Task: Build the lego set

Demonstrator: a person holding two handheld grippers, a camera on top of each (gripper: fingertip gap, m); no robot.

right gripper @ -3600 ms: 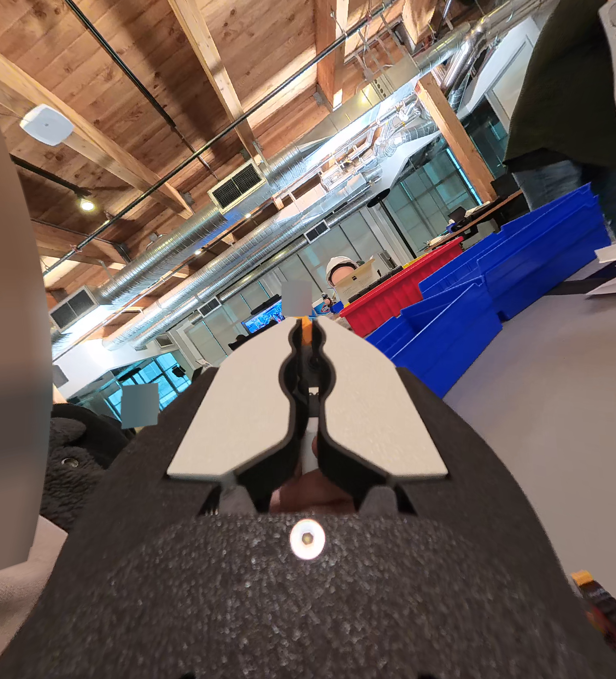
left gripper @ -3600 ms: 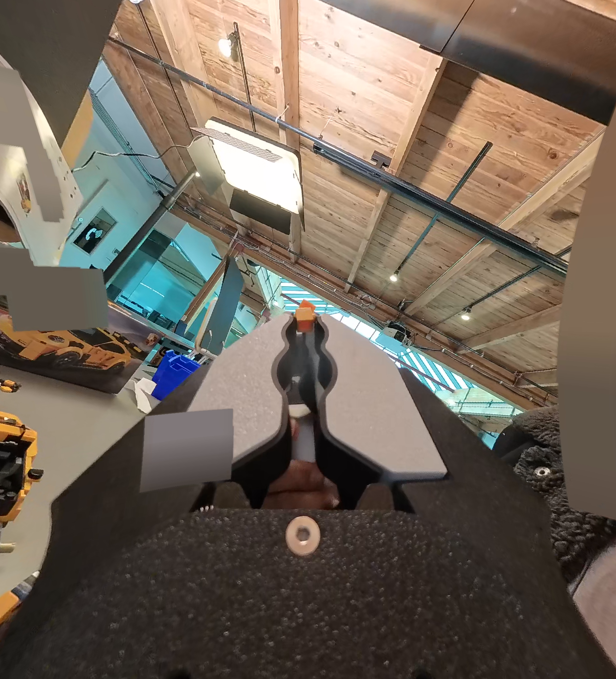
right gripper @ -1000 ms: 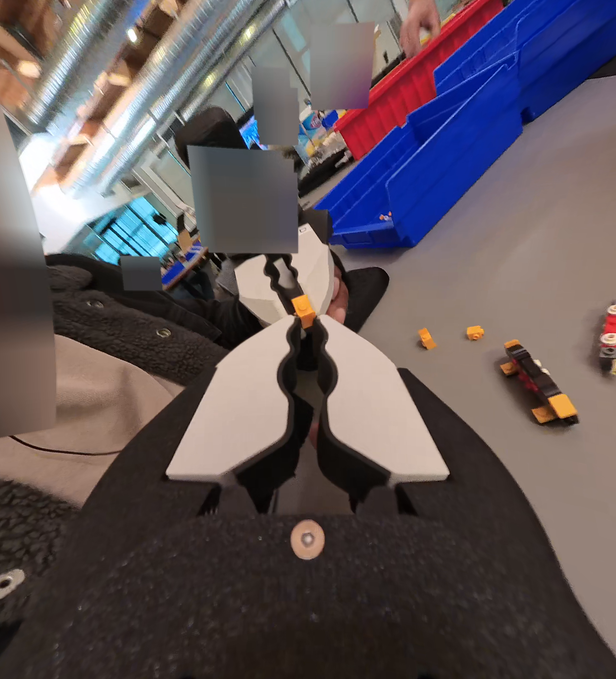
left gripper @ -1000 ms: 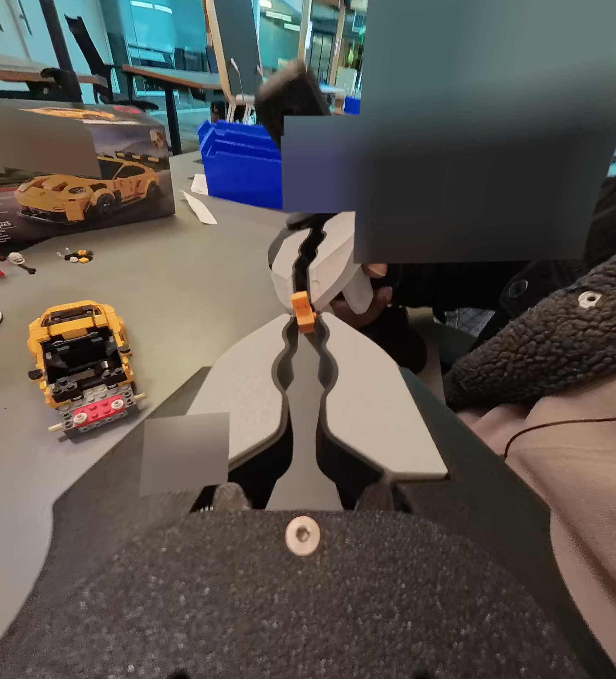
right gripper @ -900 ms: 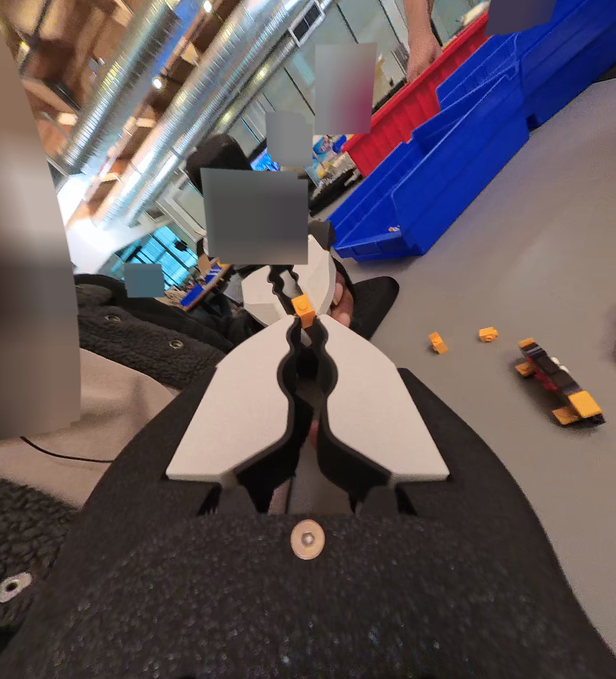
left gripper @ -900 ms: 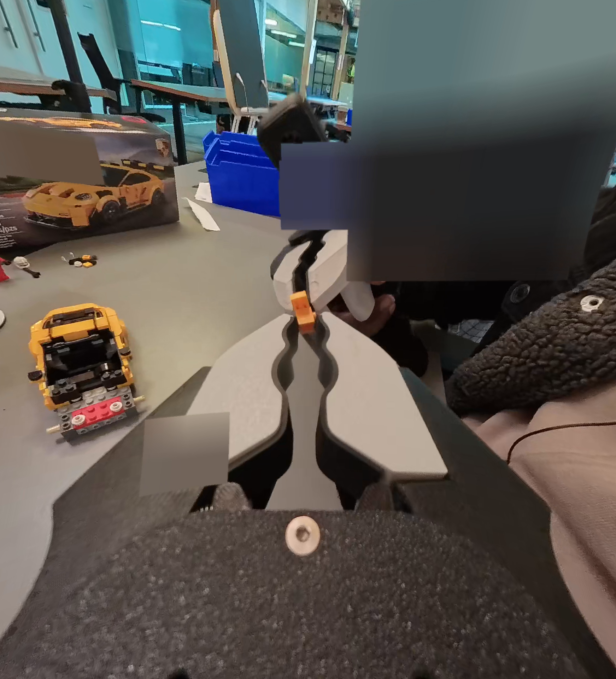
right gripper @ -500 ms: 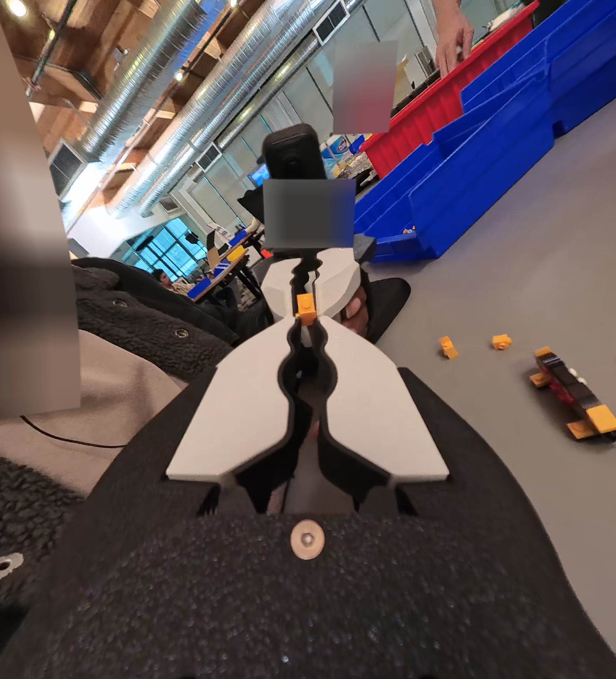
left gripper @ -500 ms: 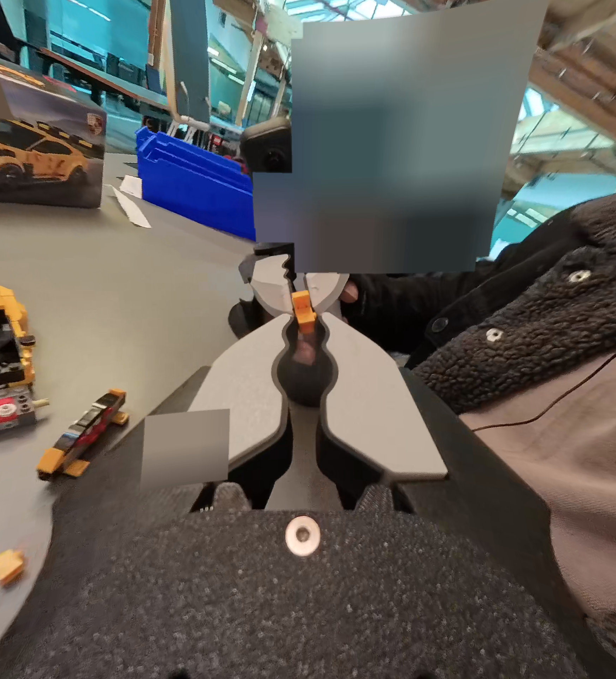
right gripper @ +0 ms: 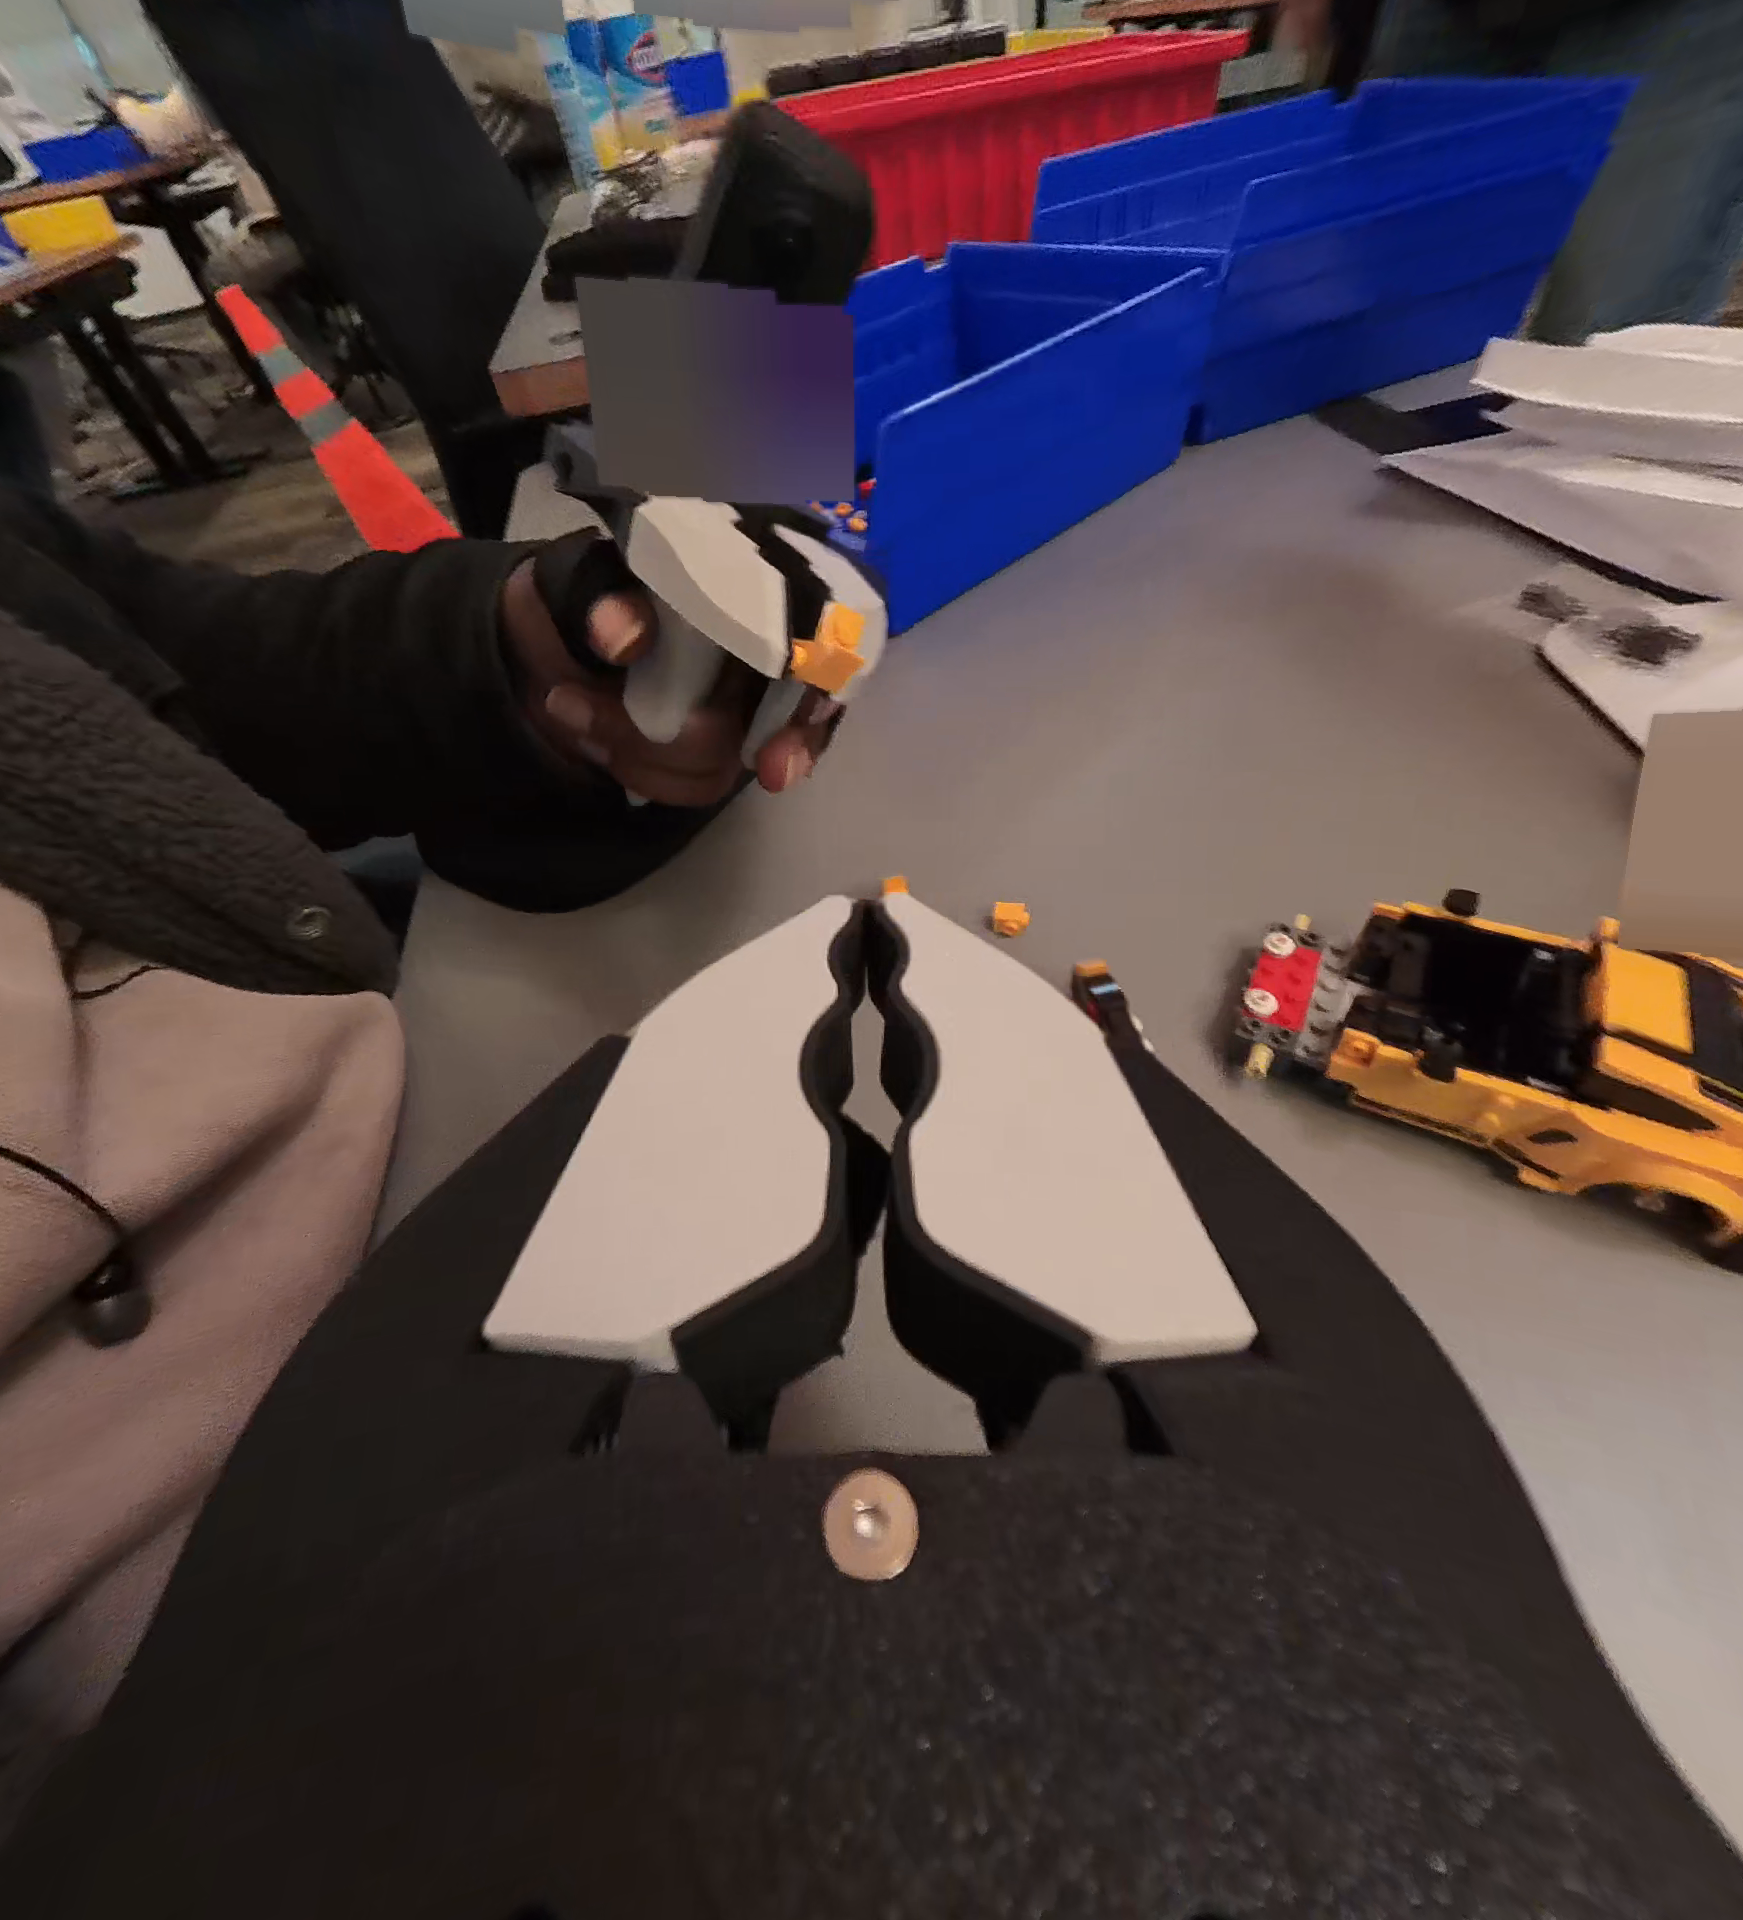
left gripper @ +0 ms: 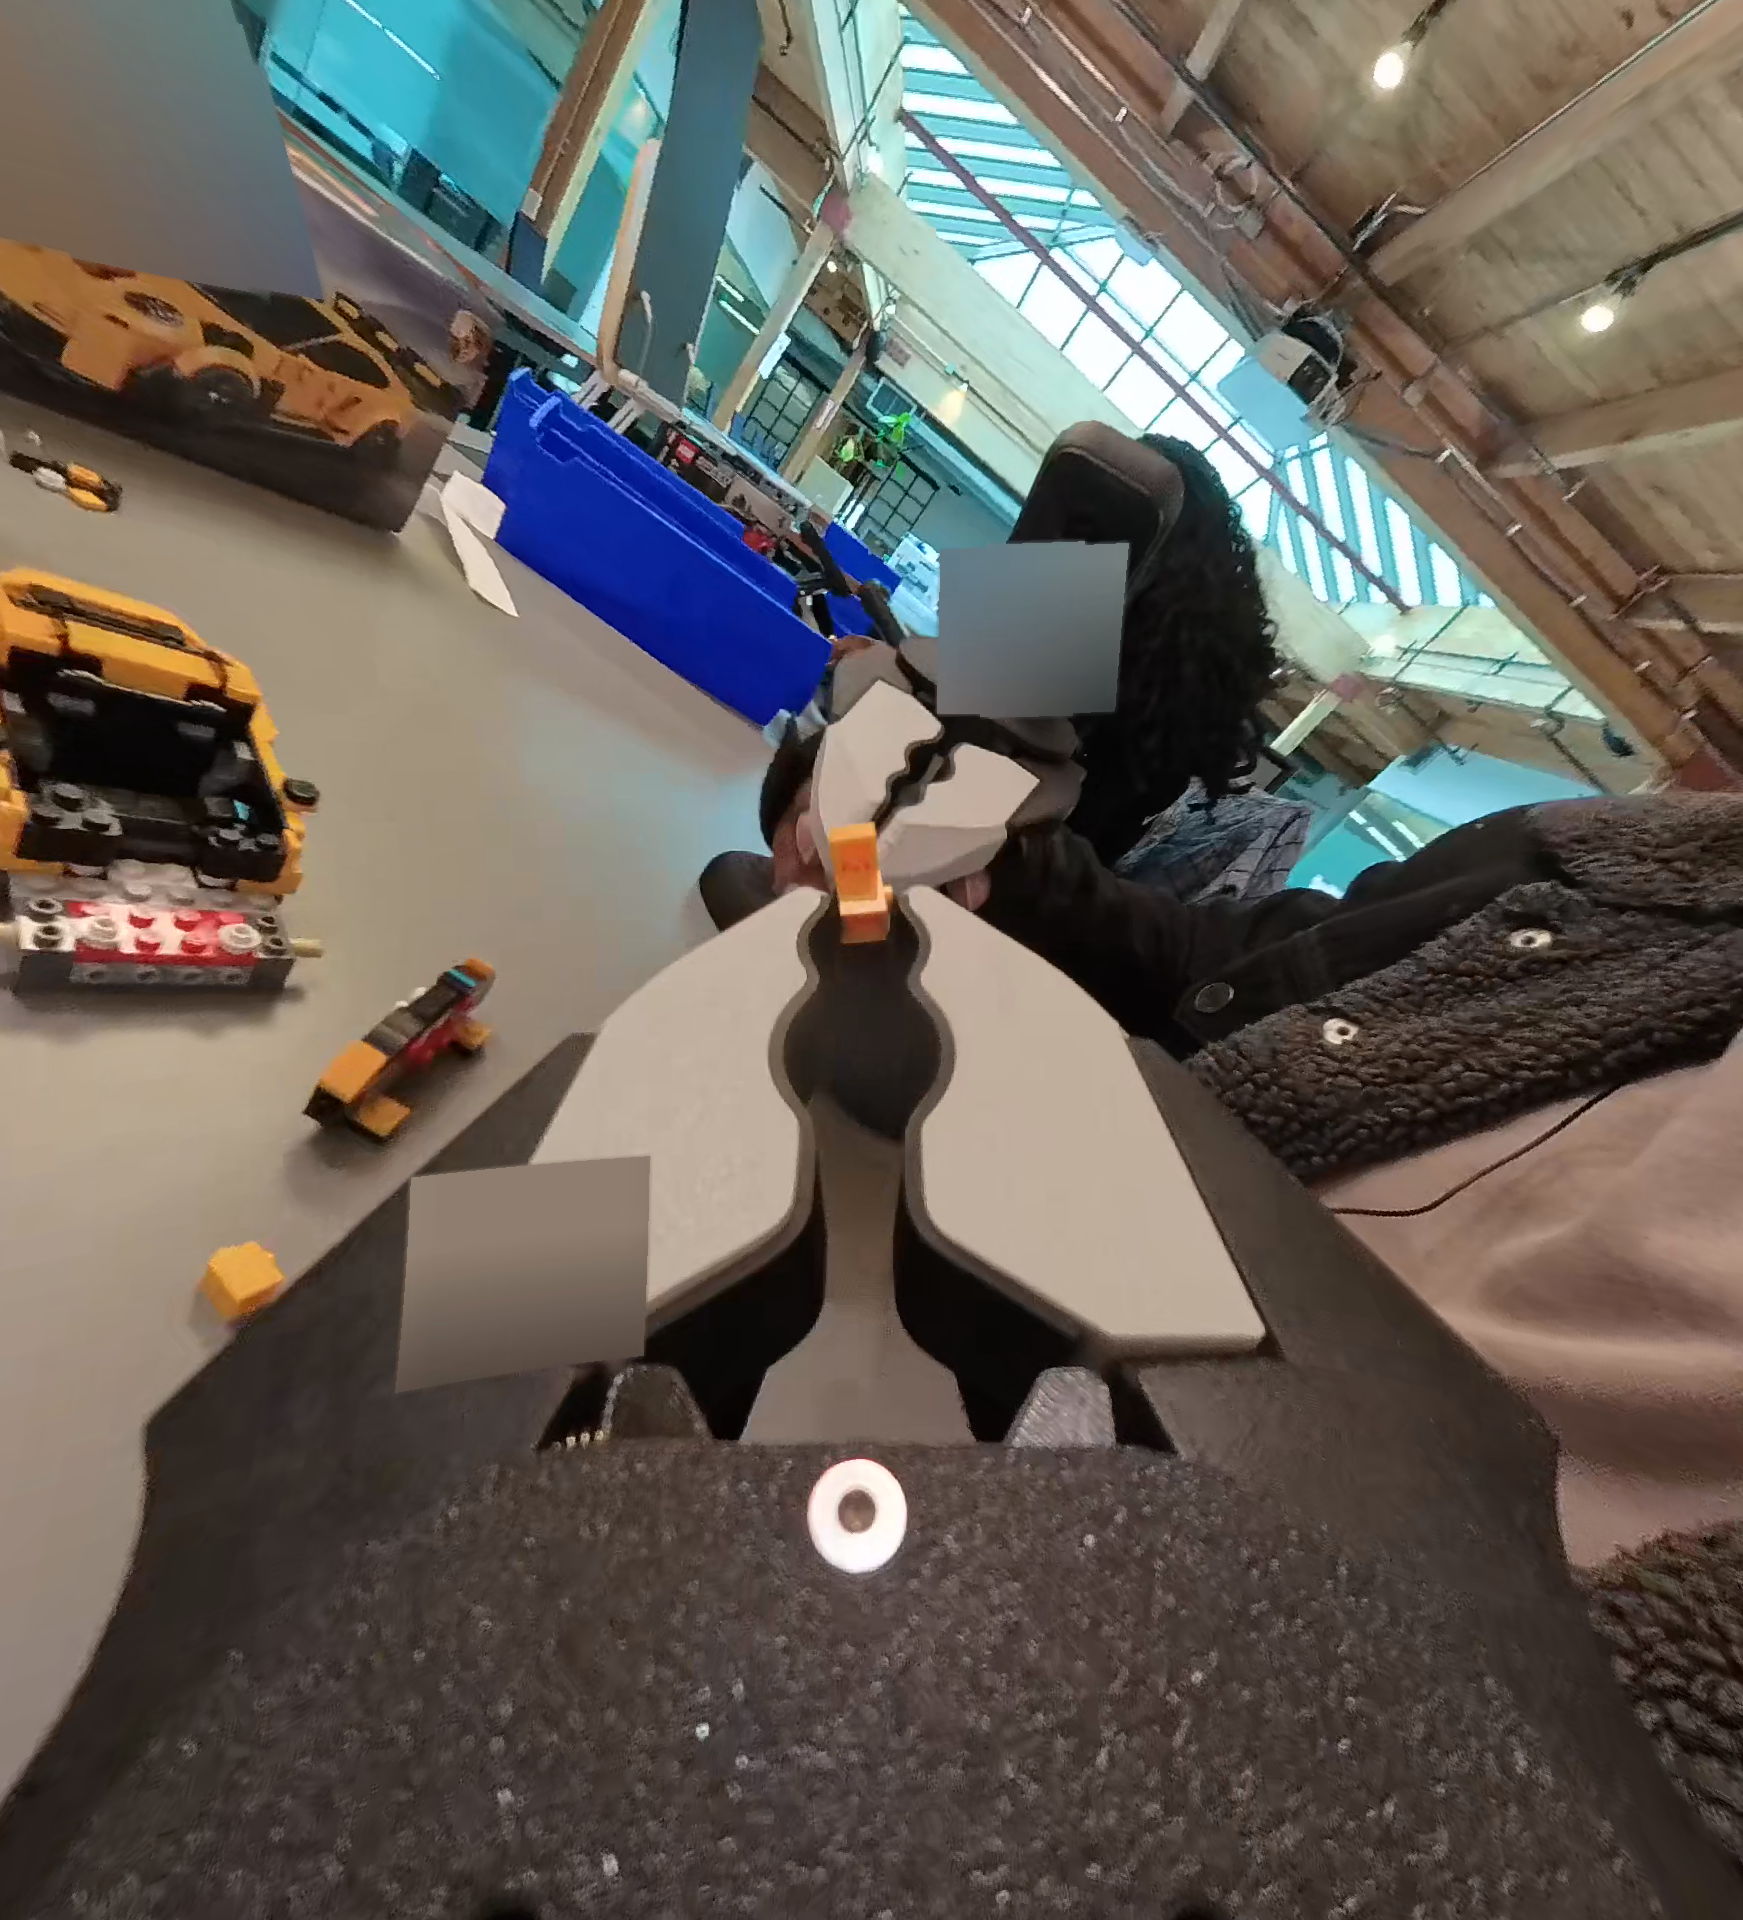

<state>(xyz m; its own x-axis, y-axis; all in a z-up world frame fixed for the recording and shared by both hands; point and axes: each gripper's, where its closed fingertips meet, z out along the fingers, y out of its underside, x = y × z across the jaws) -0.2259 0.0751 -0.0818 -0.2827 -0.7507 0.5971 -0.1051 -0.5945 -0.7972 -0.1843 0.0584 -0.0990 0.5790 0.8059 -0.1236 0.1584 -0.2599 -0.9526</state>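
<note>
My left gripper (left gripper: pixel 859 914) is shut on a small orange lego piece (left gripper: pixel 856 878) and holds it above the grey table (left gripper: pixel 493 852). In the right wrist view this gripper (right gripper: pixel 825 649) shows farther off with the orange piece (right gripper: pixel 831 652) at its tips. My right gripper (right gripper: pixel 867 914) is shut and empty, low over the table and apart from the left one. It also shows just beyond the piece in the left wrist view (left gripper: pixel 908 790). The part-built yellow lego car (left gripper: pixel 98 769) (right gripper: pixel 1573 1070) stands on the table with its red-and-grey end open.
A small black, red and orange sub-assembly (left gripper: pixel 399 1049) (right gripper: pixel 1106 992) and loose orange pieces (left gripper: pixel 241 1280) (right gripper: pixel 1009 916) lie by the car. Blue bins (left gripper: pixel 638 561) (right gripper: pixel 1106 416), the set's box (left gripper: pixel 171 353) and white paper sheets (right gripper: pixel 1625 457) line the table's far side. Tip to tip, the grippers are about 6 cm apart. From either gripper's tips it is about 20 cm to the part-built yellow lego car (left gripper: pixel 98 769). My right wrist view (right gripper: pixel 1487 1008) looks at it from another angle.
The two grippers were tip to tip on the orange piece. My right gripper has let go, pulled back and turned down toward the table. The piece stays in the left gripper.
</note>
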